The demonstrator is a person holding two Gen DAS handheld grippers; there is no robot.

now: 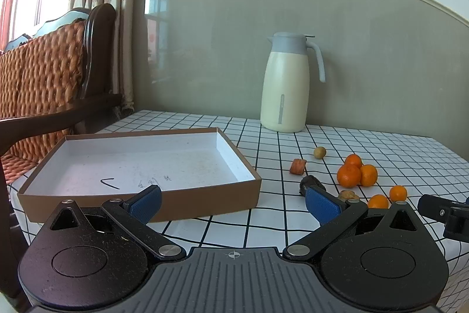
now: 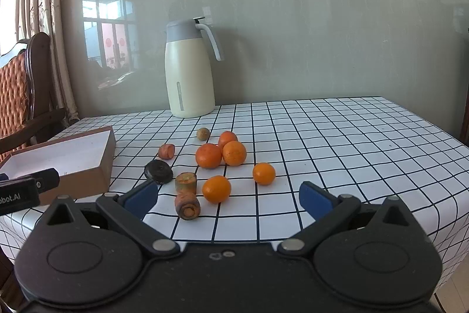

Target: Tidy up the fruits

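From the left wrist, the left tool (image 1: pixel 233 203) gapes wide and holds nothing; the box (image 1: pixel 140 163) looks empty. From the right wrist, the right tool (image 2: pixel 228 197) is spread wide too, bare; five oranges (image 2: pixel 208 155) wait on the desk (image 2: pixel 337 131), unsorted.

Ahead of our right hand-held gripper (image 2: pixel 228 200) we see five oranges (image 2: pixel 208 156): three touching in a cluster, two apart and nearer us. The shallow brown box (image 2: pixel 107 159), white inside, lies open to the left.
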